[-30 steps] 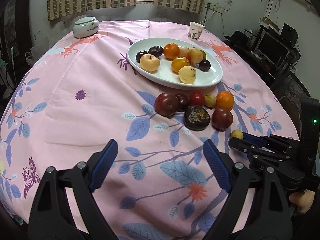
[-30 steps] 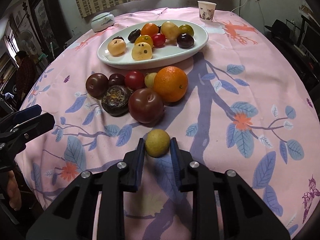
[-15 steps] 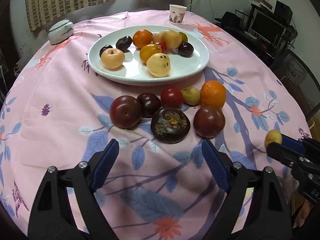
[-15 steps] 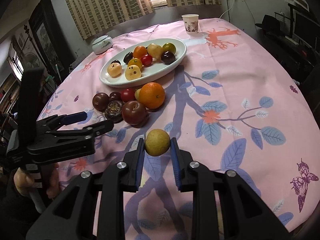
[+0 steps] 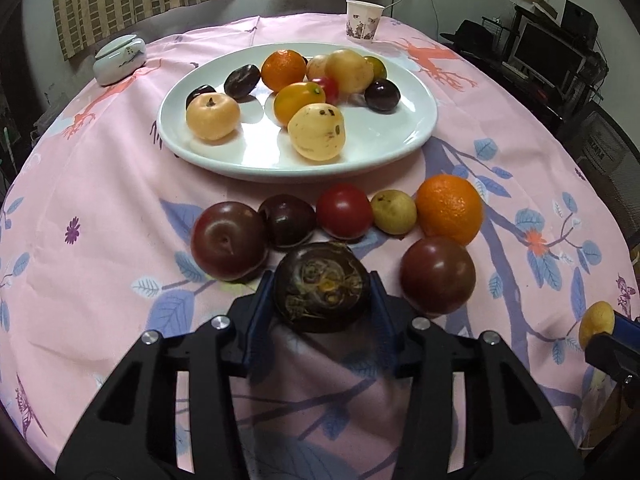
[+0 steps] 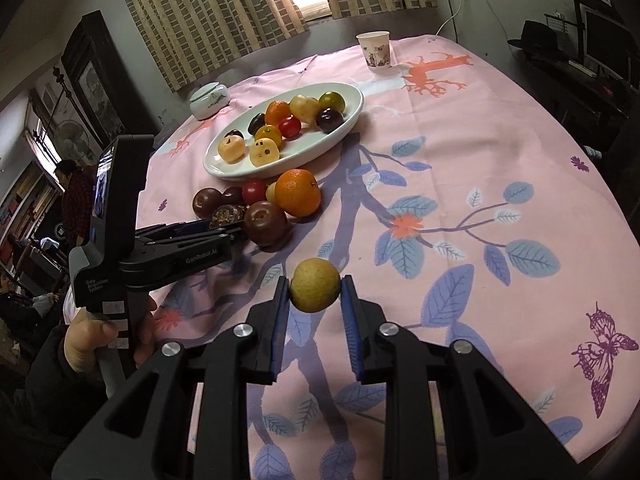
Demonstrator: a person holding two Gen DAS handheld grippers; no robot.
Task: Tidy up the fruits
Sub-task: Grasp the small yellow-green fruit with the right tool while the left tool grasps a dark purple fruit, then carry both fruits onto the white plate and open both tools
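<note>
At the lower centre of the left wrist view, the left gripper (image 5: 322, 300) had its fingers closing around a dark round fruit (image 5: 321, 287) with a shrivelled, yellowish-brown top; the blue pads looked to be touching its flanks while it sat on the pink worktop (image 5: 100, 248), between a maroon plum (image 5: 229, 240) to its left and another dark red one (image 5: 437, 275) to its right; in the right wrist view the right gripper (image 6: 315, 296) pinched a small yellow-green fruit (image 6: 315, 285), dull-skinned and faintly speckled, held clear above the cloth in the lower middle of the frame; the step in hand seemed to be picking loose fruits for the white plate (image 5: 392, 136), which lay in the upper centre and already carried oranges, pale yellow fruits and dark plums; the next move probably called for a firm grip and a straight lift of the dark fruit without nudging its neighbours, then a carry to a bare part of the plate.
</note>
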